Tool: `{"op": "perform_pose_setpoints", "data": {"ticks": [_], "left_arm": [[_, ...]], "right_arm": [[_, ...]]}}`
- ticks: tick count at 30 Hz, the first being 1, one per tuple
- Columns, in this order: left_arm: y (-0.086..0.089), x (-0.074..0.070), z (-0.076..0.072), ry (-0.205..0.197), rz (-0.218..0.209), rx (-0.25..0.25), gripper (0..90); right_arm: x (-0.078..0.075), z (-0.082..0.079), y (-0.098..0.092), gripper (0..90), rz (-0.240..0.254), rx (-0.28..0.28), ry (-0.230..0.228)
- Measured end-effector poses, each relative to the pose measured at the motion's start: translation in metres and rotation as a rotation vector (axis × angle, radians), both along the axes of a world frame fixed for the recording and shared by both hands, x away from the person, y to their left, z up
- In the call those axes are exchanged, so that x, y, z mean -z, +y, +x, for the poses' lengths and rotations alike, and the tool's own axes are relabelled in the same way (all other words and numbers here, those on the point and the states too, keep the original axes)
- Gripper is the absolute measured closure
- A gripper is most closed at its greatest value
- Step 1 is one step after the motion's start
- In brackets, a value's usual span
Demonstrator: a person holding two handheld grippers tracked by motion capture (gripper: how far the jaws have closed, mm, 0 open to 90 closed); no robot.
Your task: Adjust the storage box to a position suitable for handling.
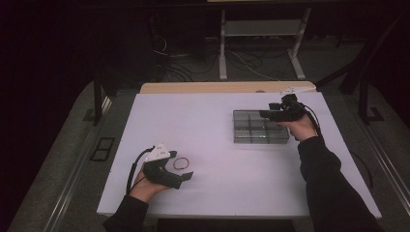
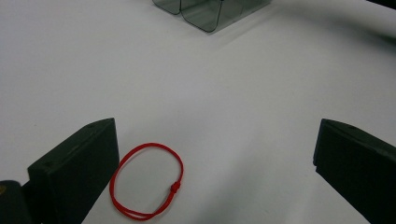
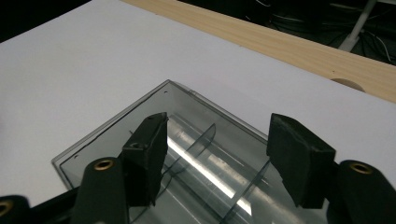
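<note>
A thin red band (image 1: pixel 182 163) (image 2: pixel 147 182) lies flat on the white table (image 1: pixel 232 179), knotted on one side. My left gripper (image 1: pixel 180 165) (image 2: pixel 217 140) rests low at the front left, jaws wide apart; the band sits just inside its left jaw, untouched. A clear smoky box (image 1: pixel 251 133) (image 3: pixel 116 121) with several divided compartments stands at the right middle of the table; its near corner (image 2: pixel 205 14) shows far ahead in the left gripper view. My right gripper (image 1: pixel 265 114) (image 3: pixel 219 130) hovers over the box's far right part with its jaws apart and nothing pressed between them.
A bare wooden strip (image 1: pixel 217 87) (image 3: pixel 280 42) runs along the table's far edge. Beyond it are metal stand legs (image 1: pixel 223 53) and cables on a dark floor. White table surface lies between the box and the band.
</note>
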State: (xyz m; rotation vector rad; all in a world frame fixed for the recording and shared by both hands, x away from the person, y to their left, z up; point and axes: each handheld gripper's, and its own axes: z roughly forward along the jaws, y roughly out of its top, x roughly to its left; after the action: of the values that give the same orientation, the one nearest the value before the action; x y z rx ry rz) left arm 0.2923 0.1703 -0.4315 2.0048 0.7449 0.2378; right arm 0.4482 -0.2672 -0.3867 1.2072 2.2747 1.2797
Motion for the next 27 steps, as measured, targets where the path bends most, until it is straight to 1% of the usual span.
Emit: {"op": "perform_pose_setpoints", "data": {"ticks": [1,2,3,4,6,10,11,12,13,14,15,17,20,21,22,23,25,27], "left_arm": [[0.0,0.0,0.0,0.0,0.0,0.0,0.0],[0.0,0.0,0.0,0.0,0.001,0.0,0.0],[0.0,0.0,0.0,-0.001,0.0,0.0,0.0],[0.0,0.0,0.0,-0.001,0.001,0.001,0.0],[0.0,0.0,0.0,-0.003,0.001,0.002,0.0],[0.0,0.0,0.0,-0.002,0.0,0.002,0.0],[0.0,0.0,0.0,-0.002,-0.001,0.003,0.0],[0.0,0.0,0.0,-0.001,-0.001,0.004,0.0],[0.0,0.0,0.0,-0.001,0.0,0.005,0.0],[0.0,0.0,0.0,0.0,-0.001,0.005,0.0],[0.0,0.0,0.0,-0.001,0.0,0.005,0.0],[0.0,0.0,0.0,-0.001,0.0,0.006,0.0],[0.0,0.0,0.0,-0.001,-0.001,0.007,0.0],[0.0,0.0,0.0,0.0,-0.002,0.006,0.0],[0.0,0.0,0.0,0.0,-0.002,0.006,0.0],[0.0,0.0,0.0,-0.001,-0.002,0.007,0.0],[0.0,0.001,0.0,-0.001,-0.002,0.008,0.0],[-0.001,0.001,0.0,-0.002,-0.004,0.007,0.0]], "right_arm": [[0.0,0.0,0.0,40.0,0.0,0.0,0.0],[0.001,0.004,0.0,42.9,-0.002,0.005,0.008],[0.001,0.004,0.0,42.9,-0.002,0.005,0.008],[0.002,0.009,0.001,46.8,-0.005,0.016,0.02],[0.003,0.013,0.002,51.0,-0.011,0.022,0.031],[0.005,0.021,0.003,60.1,-0.017,0.032,0.039],[0.005,0.021,0.003,60.1,-0.017,0.032,0.039],[0.006,0.025,0.004,65.6,-0.006,0.044,0.052],[0.006,0.028,0.004,68.9,-0.005,0.044,0.054],[0.006,0.028,0.004,68.9,-0.005,0.044,0.054],[0.007,0.032,0.004,74.5,-0.003,0.051,0.066],[0.008,0.037,0.004,79.3,-0.001,0.05,0.079],[0.01,0.043,0.006,85.8,-0.012,0.044,0.082],[0.01,0.043,0.006,85.8,-0.012,0.044,0.082],[0.012,0.047,0.007,89.0,-0.016,0.042,0.096],[0.012,0.047,0.007,89.0,-0.016,0.042,0.096],[0.014,0.052,0.009,89.3,-0.019,0.03,0.115],[0.015,0.055,0.011,89.3,-0.029,0.029,0.12]]}}
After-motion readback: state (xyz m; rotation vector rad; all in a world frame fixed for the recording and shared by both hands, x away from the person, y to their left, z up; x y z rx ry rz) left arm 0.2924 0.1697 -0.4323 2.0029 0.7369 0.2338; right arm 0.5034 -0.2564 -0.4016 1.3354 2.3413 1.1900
